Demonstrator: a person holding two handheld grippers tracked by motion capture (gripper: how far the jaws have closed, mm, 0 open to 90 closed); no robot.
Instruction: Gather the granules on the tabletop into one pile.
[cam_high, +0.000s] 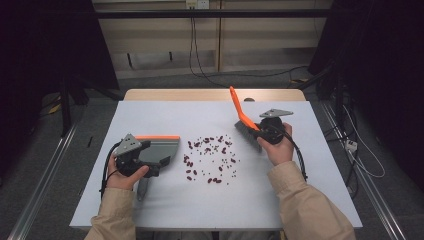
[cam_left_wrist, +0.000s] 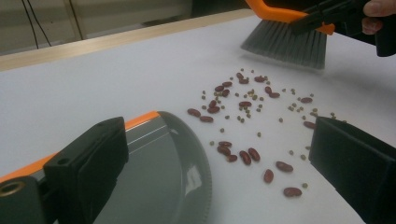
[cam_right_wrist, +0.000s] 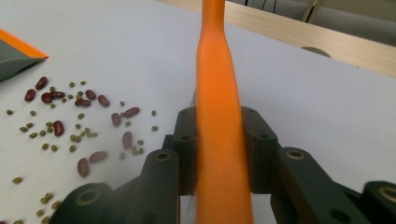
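White table (cam_high: 150, 200) | beans (cam_high: 210, 155) between dustpan (cam_high: 160, 150) and brush (cam_high: 247, 131)

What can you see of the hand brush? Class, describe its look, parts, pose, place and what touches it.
The hand brush has a long orange plastic-looking handle and a block of grey bristles. The right gripper is shut on the handle, which slants up and away from the person. The bristles point down at the white table, just beyond the scattered beans; whether they touch the table is unclear.
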